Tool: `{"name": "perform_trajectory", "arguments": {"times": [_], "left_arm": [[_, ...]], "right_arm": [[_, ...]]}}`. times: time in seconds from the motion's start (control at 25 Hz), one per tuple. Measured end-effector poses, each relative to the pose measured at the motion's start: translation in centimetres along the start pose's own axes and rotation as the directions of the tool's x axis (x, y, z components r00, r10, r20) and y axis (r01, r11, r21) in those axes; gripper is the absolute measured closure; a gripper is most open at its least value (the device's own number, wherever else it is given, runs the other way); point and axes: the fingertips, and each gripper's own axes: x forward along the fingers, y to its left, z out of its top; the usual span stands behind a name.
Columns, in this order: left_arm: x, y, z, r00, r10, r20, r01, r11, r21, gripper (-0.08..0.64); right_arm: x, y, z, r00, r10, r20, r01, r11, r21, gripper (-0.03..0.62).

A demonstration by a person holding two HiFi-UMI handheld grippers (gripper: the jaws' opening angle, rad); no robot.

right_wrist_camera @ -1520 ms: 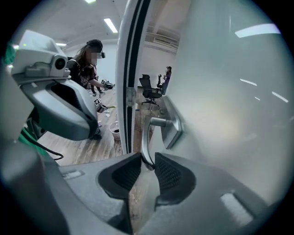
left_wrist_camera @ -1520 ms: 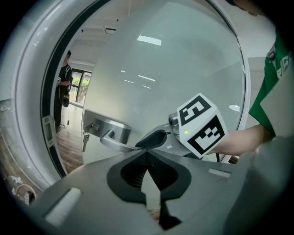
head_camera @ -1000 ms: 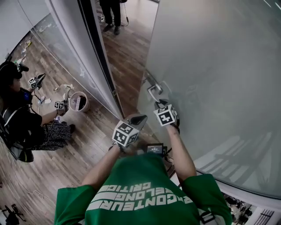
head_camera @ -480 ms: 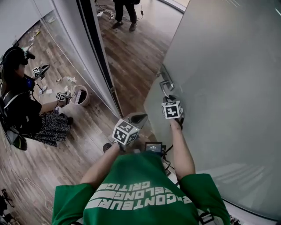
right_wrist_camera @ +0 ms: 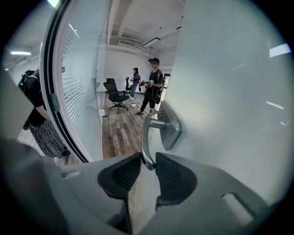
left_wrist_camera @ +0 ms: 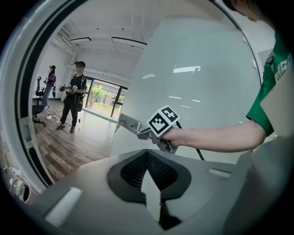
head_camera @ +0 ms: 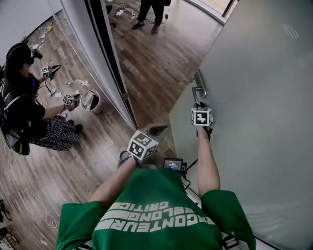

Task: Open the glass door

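Observation:
The frosted glass door [head_camera: 254, 97] stands swung open on the right, with wooden floor showing through the gap beside it. Its metal lever handle [head_camera: 198, 92] sticks out from the door's edge. My right gripper [head_camera: 198, 104] is shut on the lever's free end, and in the right gripper view the handle [right_wrist_camera: 146, 142] sits pinched between the two dark pads. My left gripper [head_camera: 158, 130] hangs in front of my chest, away from the door, shut with nothing in it. In the left gripper view, the right gripper [left_wrist_camera: 142, 134] holds the handle [left_wrist_camera: 130, 124].
The dark door frame [head_camera: 105, 53] and a fixed glass wall run along the left of the opening. A person in black [head_camera: 22, 102] crouches behind that wall near a white bucket [head_camera: 90, 101]. Another person [head_camera: 151, 10] stands beyond the doorway. An office chair [right_wrist_camera: 115, 95] stands further in.
The door has swung wider, and my right gripper has travelled right and upward in the head view with the handle. The left gripper has shifted only slightly.

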Motion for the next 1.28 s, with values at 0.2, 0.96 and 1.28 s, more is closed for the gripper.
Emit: {"name": "perform_trajectory", "arguments": {"times": [0.2, 0.96, 1.28], "left_arm": [[1.0, 0.1, 0.6, 1.0, -0.02, 0.008, 0.02, 1.0, 0.0, 0.543], [11.6, 2.2, 7.0, 0.976, -0.217, -0.005, 0.217, 0.976, 0.027, 0.543], [14.1, 2.6, 8.8, 0.953, -0.3, -0.028, 0.301, 0.952, 0.051, 0.543]], "right_arm": [[1.1, -2.7, -0.9, 0.999, -0.032, 0.007, 0.032, 0.999, 0.031, 0.506], [2.0, -12.8, -3.7, 0.993, -0.118, -0.027, 0.121, 0.977, 0.178, 0.503], [1.8, -16.3, -5.4, 0.985, -0.161, -0.06, 0.17, 0.962, 0.214, 0.502]]}}
